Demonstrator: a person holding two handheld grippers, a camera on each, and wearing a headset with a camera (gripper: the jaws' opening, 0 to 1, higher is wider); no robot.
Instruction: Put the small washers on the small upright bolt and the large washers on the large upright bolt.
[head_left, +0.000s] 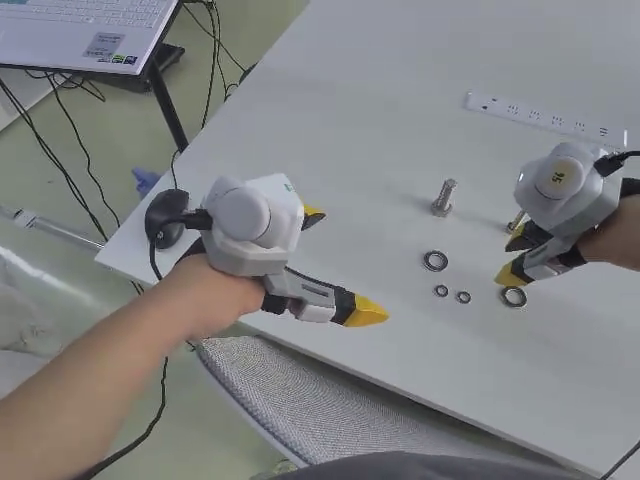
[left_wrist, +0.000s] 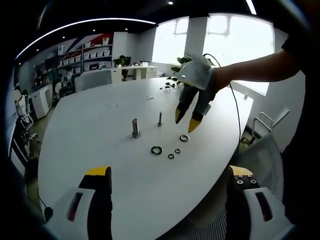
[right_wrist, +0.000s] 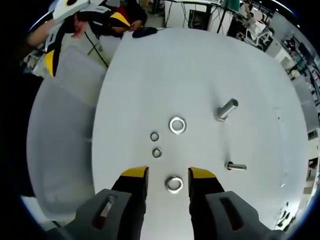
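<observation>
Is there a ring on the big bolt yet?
No, the big bolt stands bare, and all four washers lie flat on the table.

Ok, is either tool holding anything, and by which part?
Nothing is held. Both tools are open: the left tool is empty, and the right tool hovers over a large washer lying loose on the table.

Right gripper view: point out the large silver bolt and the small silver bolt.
Large silver bolt (right_wrist: 226, 109): right gripper view, mid-shaft.
Small silver bolt (right_wrist: 236, 166): right gripper view, mid-shaft.
</observation>
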